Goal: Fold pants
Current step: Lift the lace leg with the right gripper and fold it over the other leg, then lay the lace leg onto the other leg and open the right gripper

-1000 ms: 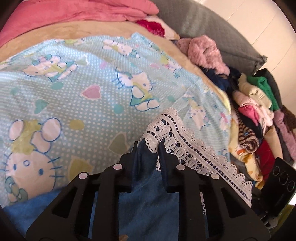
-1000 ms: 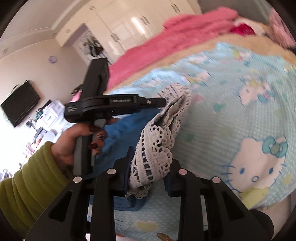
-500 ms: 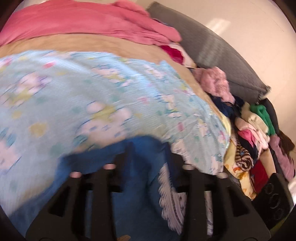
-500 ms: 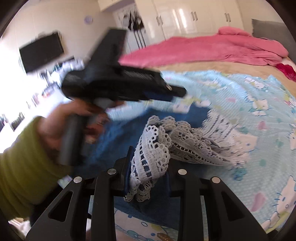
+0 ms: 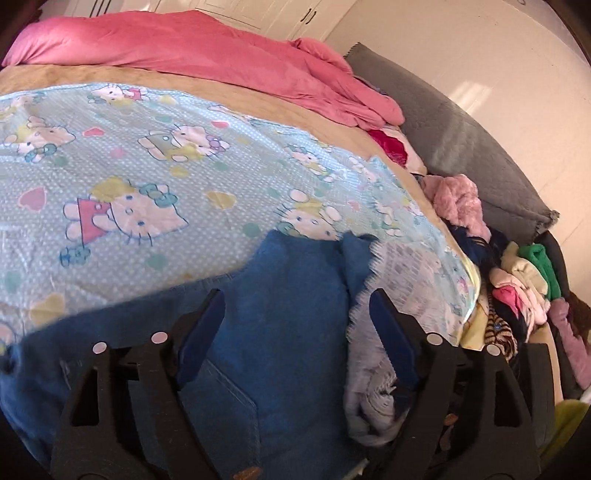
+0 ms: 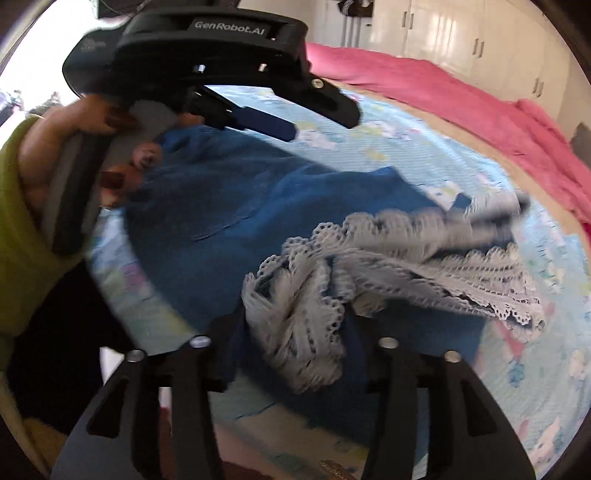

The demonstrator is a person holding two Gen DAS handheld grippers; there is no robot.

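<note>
The blue denim pants (image 5: 280, 332) with white lace hems (image 6: 461, 269) lie on the light blue cartoon-cat sheet (image 5: 129, 177). My left gripper (image 5: 295, 306) is open above the denim, with nothing between its pads. In the right wrist view the left gripper (image 6: 280, 125) hovers over the waist end of the pants (image 6: 258, 199). My right gripper (image 6: 295, 332) is shut on a bunched lace hem (image 6: 299, 314) near the bed's front edge. The other lace hem (image 5: 410, 277) lies to the right of the left gripper.
A pink duvet (image 5: 207, 55) lies along the far side of the bed. A grey cushion (image 5: 461, 129) and a pile of mixed clothes (image 5: 517, 288) sit at the right. White wardrobes (image 6: 461, 33) stand behind.
My left gripper has let go of the lace-hemmed pant leg and opened wide. The pants have dropped flat onto the sheet. My right gripper still holds the lace, lower down.
</note>
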